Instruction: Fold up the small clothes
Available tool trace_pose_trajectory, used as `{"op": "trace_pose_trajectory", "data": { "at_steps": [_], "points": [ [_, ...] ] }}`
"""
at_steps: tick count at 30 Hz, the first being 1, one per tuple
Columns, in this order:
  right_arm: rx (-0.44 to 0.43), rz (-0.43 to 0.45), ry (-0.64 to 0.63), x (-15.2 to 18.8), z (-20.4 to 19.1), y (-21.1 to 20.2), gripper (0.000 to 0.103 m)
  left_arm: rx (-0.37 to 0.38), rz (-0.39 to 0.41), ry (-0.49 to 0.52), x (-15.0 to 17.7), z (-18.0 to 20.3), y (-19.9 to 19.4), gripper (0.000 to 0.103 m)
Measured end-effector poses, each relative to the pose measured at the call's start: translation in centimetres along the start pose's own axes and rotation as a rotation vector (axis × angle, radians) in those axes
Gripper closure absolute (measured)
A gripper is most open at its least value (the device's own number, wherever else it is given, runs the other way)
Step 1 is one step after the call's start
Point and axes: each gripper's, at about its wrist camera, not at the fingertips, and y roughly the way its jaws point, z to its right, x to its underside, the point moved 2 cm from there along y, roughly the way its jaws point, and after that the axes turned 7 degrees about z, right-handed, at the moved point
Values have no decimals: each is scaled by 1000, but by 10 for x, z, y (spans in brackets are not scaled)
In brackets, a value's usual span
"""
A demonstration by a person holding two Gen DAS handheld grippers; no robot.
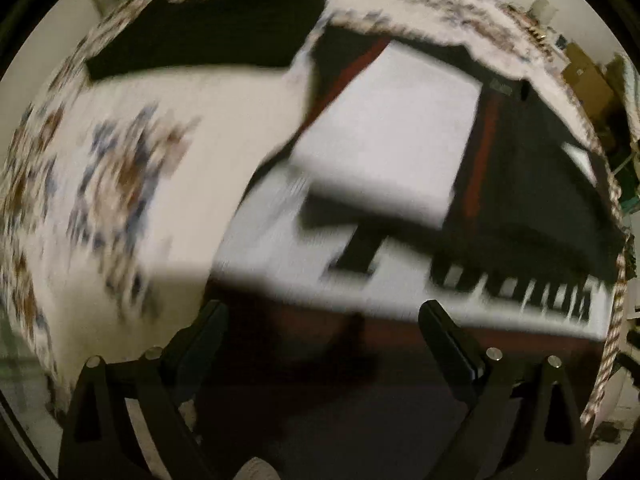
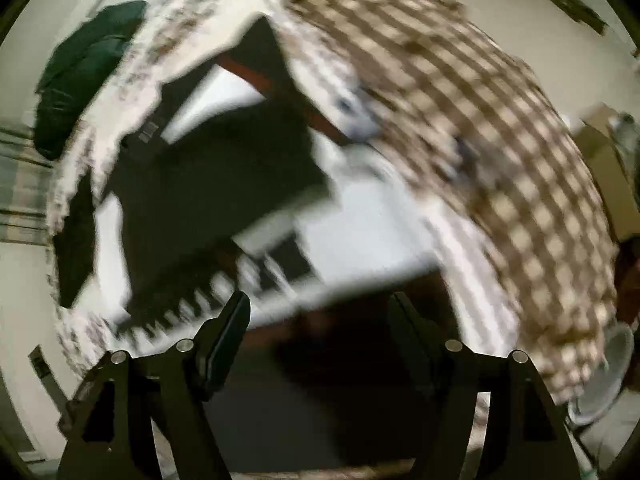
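Observation:
Both views are motion-blurred. A garment with black, white and dark red panels (image 1: 384,152) lies spread on the patterned bedspread (image 1: 120,184); it also shows in the right wrist view (image 2: 224,184). A striped black-and-white band (image 1: 520,288) runs along its near right side. My left gripper (image 1: 320,316) is open and empty, just above the garment's near edge. My right gripper (image 2: 320,308) is open and empty above the same near edge. A second black garment (image 1: 212,28) lies flat at the far left of the bed.
A brown-and-cream checked cover (image 2: 480,128) fills the right of the right wrist view. A dark green bundle (image 2: 84,72) sits at the far left edge of the bed. Cardboard boxes (image 1: 588,76) stand beyond the bed on the right. A white fan (image 2: 604,372) stands on the floor.

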Motion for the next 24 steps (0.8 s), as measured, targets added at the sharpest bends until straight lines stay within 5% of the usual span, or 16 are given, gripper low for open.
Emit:
{"op": "trace_pose_trajectory", "data": {
  "at_steps": [7,12,20,23,24],
  "points": [
    [62,-98,60,79,92,20,29,-69,-55,-80,90,-44,0,5],
    [11,-163,62,123,130,40,29,-111,-65,-121,128,-66,7,5],
    [-98,-191,74,152,147,50,29,-25,-93,-173,156,-68,29,5],
    [-167,-221,83,165,150,54,29,29,-81,-157,163,-59,26,18],
    [-176,-214,89,167,154,55,29,54,-67,-147,166,-54,24,32]
  ]
}}
